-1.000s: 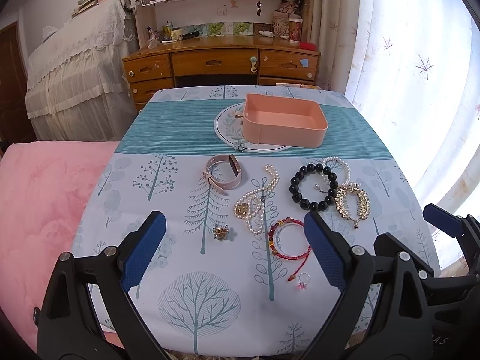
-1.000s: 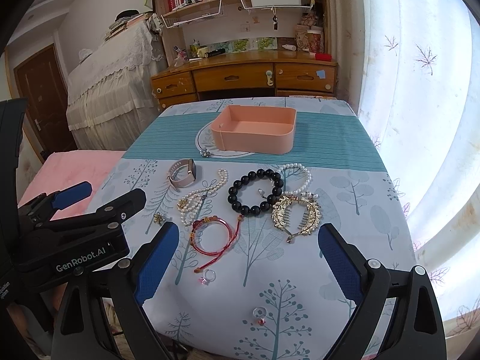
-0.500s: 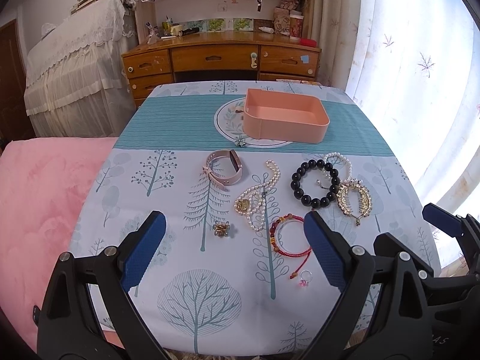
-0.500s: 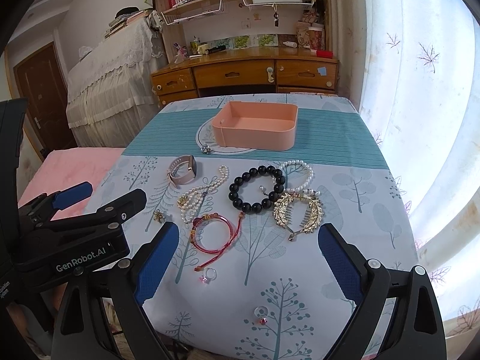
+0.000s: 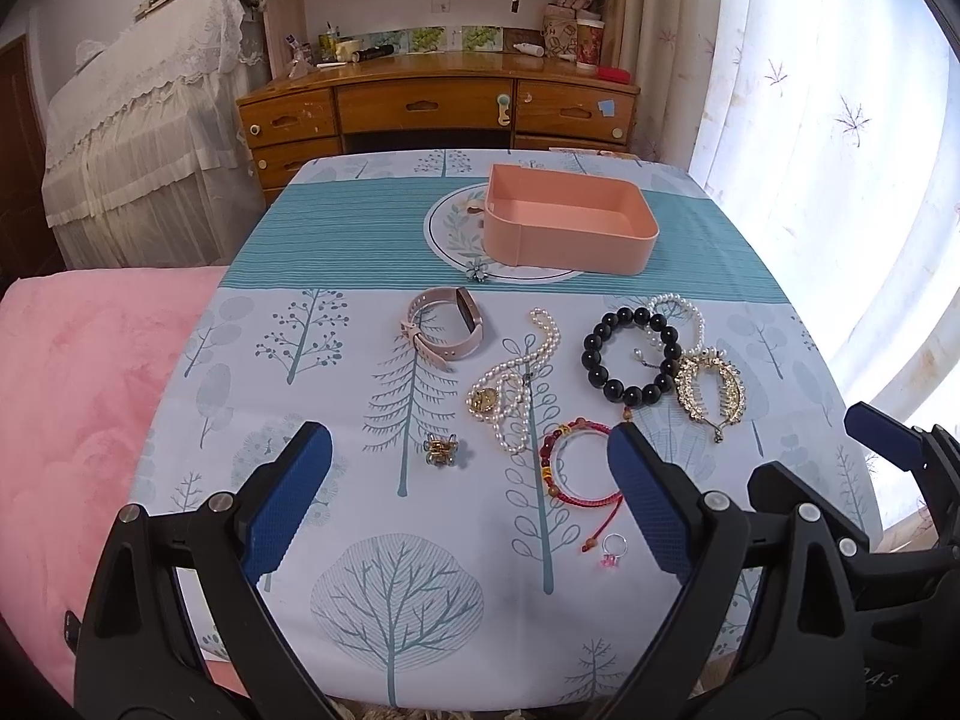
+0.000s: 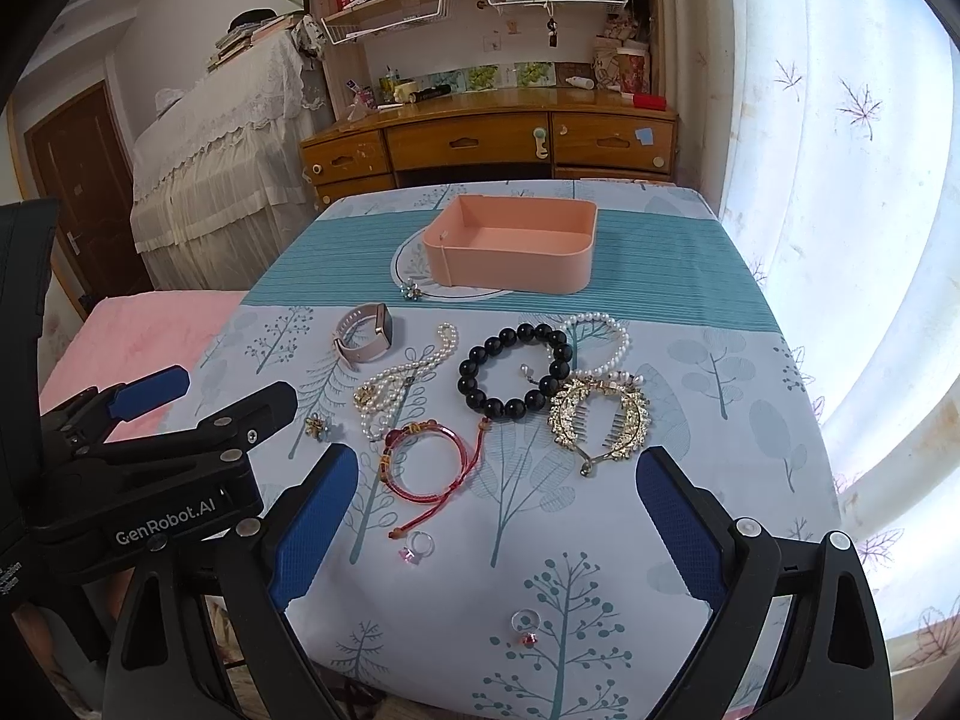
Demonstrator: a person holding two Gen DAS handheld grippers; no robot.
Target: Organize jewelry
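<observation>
An empty pink tray (image 5: 624,252) (image 6: 510,267) stands at the far middle of the table. Nearer lie a pink watch (image 5: 447,330) (image 6: 363,336), a pearl necklace (image 5: 510,378), a black bead bracelet (image 5: 630,354) (image 6: 516,372), a white pearl bracelet (image 6: 600,342), a gold hair comb (image 5: 711,390) (image 6: 600,417), a red cord bracelet (image 5: 576,468) (image 6: 429,462), a small gold clip (image 5: 441,450), a flower brooch (image 5: 477,273) and two rings (image 6: 417,546) (image 6: 525,624). My left gripper (image 5: 468,498) and right gripper (image 6: 498,525) are open and empty above the near edge.
A patterned cloth (image 5: 336,252) covers the table. A pink bed (image 5: 78,390) lies to the left. A wooden desk (image 5: 432,108) stands behind the table and a curtained window (image 5: 840,120) is on the right. The left gripper's body (image 6: 150,468) shows in the right wrist view.
Both grippers have tilted down a little and moved slightly closer, so the table and jewelry appear a bit higher and larger. No jewelry has moved.
</observation>
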